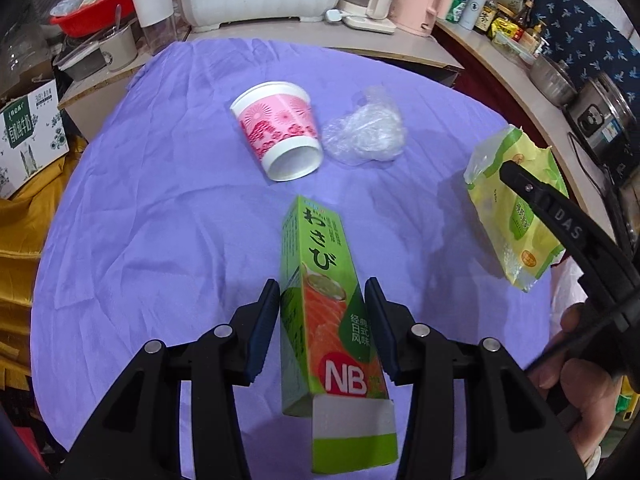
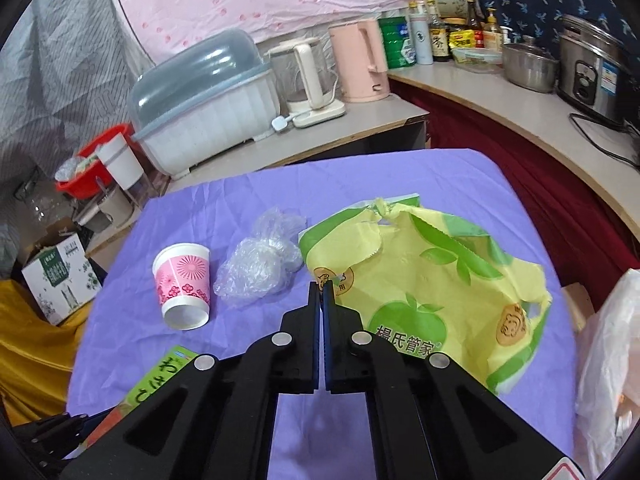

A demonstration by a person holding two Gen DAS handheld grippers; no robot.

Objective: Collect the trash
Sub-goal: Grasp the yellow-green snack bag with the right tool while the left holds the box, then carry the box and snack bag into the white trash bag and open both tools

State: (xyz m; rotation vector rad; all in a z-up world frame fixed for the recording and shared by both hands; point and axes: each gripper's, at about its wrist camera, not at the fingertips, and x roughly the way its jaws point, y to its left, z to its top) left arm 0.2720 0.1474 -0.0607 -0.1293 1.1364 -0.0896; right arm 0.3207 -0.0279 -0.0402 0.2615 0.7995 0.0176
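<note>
Left wrist view is looking down at a table under a wrinkly purple cloth (image 1: 140, 208). It is the biggest thing here, soft and full of creases.

Next in size is the yellow and green plastic bag (image 2: 432, 292). It is thin, shiny and crumpled, and its top edge is torn. The right gripper (image 2: 322, 286) is pinching the bag's edge, with its black fingers pressed tight together. In the left view the bag is hanging in the air above the cloth. I cannot see into the bag.

The long green box (image 1: 324, 320) is cardboard, with an orange fish picture and a red dot on it. The left gripper (image 1: 322, 300) is holding it by its two long sides, with the jaws partly spread and the pads pressing on it. The near end flap is hanging open. The box's inside is hidden.

The pink and white paper cup (image 1: 280, 136) is lying on its side in the middle of the cloth, with its round bottom facing us. Its mouth is turned away, so I cannot tell what is in it.

Just beside the cup, the clear plastic wrap (image 1: 364, 130) is sitting in a soft crinkly ball.

A hand (image 1: 576, 376) is showing at the right edge, partly cut off.
</note>
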